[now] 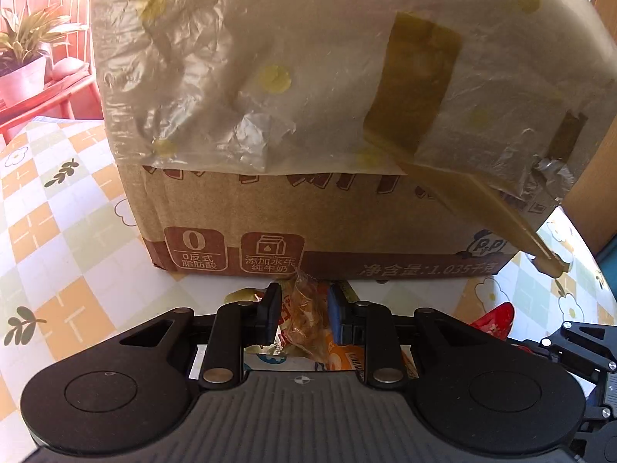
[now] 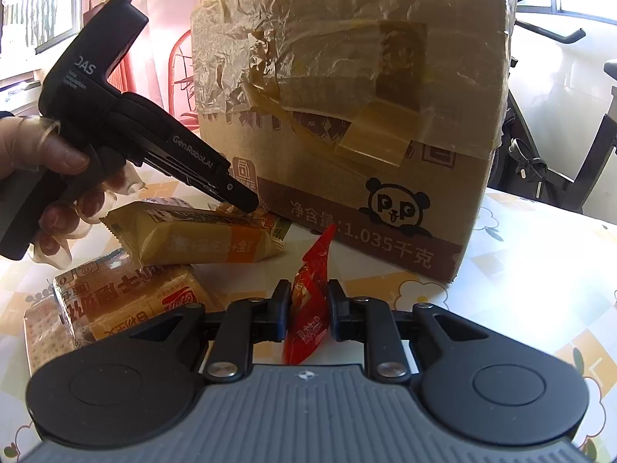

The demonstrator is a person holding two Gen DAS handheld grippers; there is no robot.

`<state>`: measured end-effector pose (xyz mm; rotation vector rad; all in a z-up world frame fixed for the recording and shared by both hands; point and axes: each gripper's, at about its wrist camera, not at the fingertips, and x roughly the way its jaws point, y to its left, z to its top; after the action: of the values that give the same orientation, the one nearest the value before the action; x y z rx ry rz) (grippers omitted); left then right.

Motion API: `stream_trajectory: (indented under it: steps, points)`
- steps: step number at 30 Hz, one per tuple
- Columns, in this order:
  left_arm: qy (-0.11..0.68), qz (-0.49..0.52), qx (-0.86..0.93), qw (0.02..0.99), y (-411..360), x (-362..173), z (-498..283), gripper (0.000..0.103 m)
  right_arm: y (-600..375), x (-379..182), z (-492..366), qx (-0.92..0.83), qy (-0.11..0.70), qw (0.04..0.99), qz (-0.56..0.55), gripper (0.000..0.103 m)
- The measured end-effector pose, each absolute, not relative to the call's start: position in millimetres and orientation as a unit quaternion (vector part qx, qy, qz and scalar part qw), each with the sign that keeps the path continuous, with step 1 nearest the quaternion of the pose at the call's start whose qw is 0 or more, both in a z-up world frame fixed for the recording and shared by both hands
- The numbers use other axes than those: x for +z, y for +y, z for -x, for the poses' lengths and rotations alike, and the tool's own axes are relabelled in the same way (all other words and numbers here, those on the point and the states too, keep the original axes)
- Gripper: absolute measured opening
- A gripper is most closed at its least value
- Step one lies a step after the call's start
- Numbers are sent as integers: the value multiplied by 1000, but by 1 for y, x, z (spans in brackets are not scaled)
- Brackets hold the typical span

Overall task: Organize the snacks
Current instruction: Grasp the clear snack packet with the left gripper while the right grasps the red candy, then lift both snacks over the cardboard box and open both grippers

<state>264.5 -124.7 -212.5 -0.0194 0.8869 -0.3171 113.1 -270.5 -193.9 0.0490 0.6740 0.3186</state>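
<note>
My left gripper [image 1: 304, 297] points down at the foot of a taped cardboard box [image 1: 308, 212]. Its jaws pinch the crinkled clear end of a yellow-orange snack packet [image 1: 304, 320]. In the right wrist view a hand holds this gripper, and its tips rest on the upper right end of that packet [image 2: 193, 239], which lies on the table. My right gripper [image 2: 308, 293] is shut on a red snack packet [image 2: 308, 308], which stands upright between the jaws in front of the box [image 2: 347, 115]. The red packet [image 1: 495, 318] also shows at the left view's lower right.
A sliced-bread packet [image 2: 127, 301] and a cracker packet [image 2: 42, 332] lie at the left on the checked tablecloth [image 1: 58, 231]. The box, part-wrapped in plastic film and tape, fills the middle. A potted plant [image 1: 23, 73] on red furniture stands far left. Exercise equipment [image 2: 540, 154] stands beyond the table's right edge.
</note>
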Motion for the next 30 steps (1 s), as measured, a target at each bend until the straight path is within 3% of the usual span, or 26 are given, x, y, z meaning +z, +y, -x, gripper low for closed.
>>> stream_trajectory:
  steps: [2, 5, 20, 30]
  points:
    - [428, -1, -151, 891, -128, -217, -264, 27, -271, -194, -114, 156, 330, 931, -26, 21]
    - [417, -14, -148, 897, -130, -217, -254, 19, -272, -194, -114, 156, 331, 930, -28, 21]
    - [344, 58, -117, 930, -79, -163, -194, 19, -269, -197, -118, 148, 332, 931, -21, 21]
    - [342, 90, -112, 929, -67, -165, -182, 19, -272, -175, -89, 118, 319, 940, -21, 21]
